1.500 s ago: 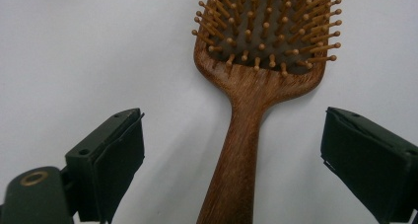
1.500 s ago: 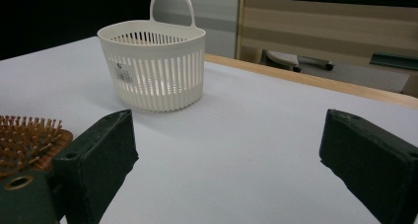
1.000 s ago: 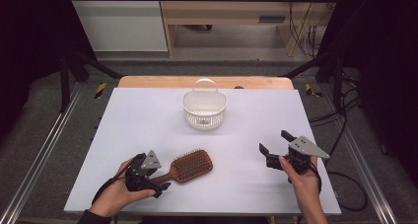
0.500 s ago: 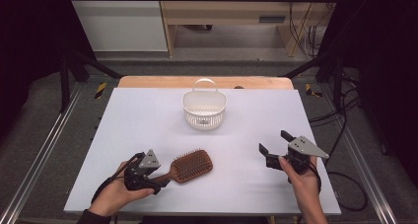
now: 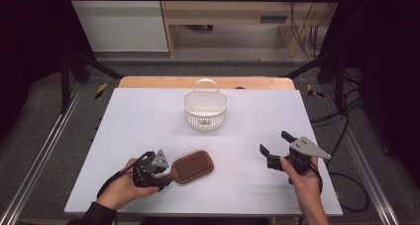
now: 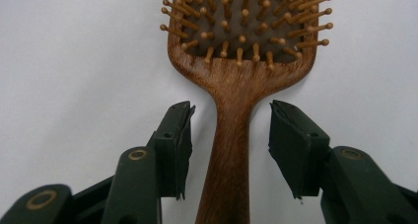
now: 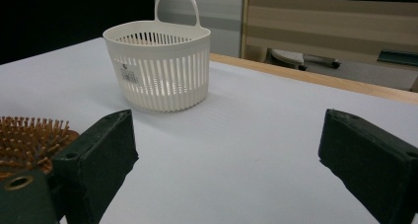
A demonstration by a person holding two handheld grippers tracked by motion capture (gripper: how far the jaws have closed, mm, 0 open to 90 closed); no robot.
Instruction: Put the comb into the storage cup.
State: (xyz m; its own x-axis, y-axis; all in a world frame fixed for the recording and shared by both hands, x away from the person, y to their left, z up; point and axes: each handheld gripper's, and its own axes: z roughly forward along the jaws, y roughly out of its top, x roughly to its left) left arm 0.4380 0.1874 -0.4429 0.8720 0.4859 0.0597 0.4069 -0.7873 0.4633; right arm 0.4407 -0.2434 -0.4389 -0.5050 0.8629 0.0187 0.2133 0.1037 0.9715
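A brown wooden hairbrush (image 5: 194, 166) lies bristles up on the white table, near its front left. Its handle points toward my left gripper (image 5: 166, 178). In the left gripper view the handle (image 6: 231, 150) runs between the two black pads (image 6: 180, 140). The left gripper (image 6: 230, 107) has just been closing its jaws, and a narrow gap still shows on each side of the handle. My right gripper (image 5: 274, 141) rests at the front right, wide open with nothing in it (image 7: 229, 120). It faces the white slotted basket (image 7: 157, 71).
The white basket (image 5: 205, 108) with an upright loop handle stands at the table's middle, toward the back. The table (image 5: 138, 121) has a wooden strip along its far edge. Metal rails run along both sides. The brush head (image 7: 24, 135) shows left of the right gripper.
The left gripper's jaws have narrowed around the brush handle. The brush, the basket and the right gripper have stayed in place.
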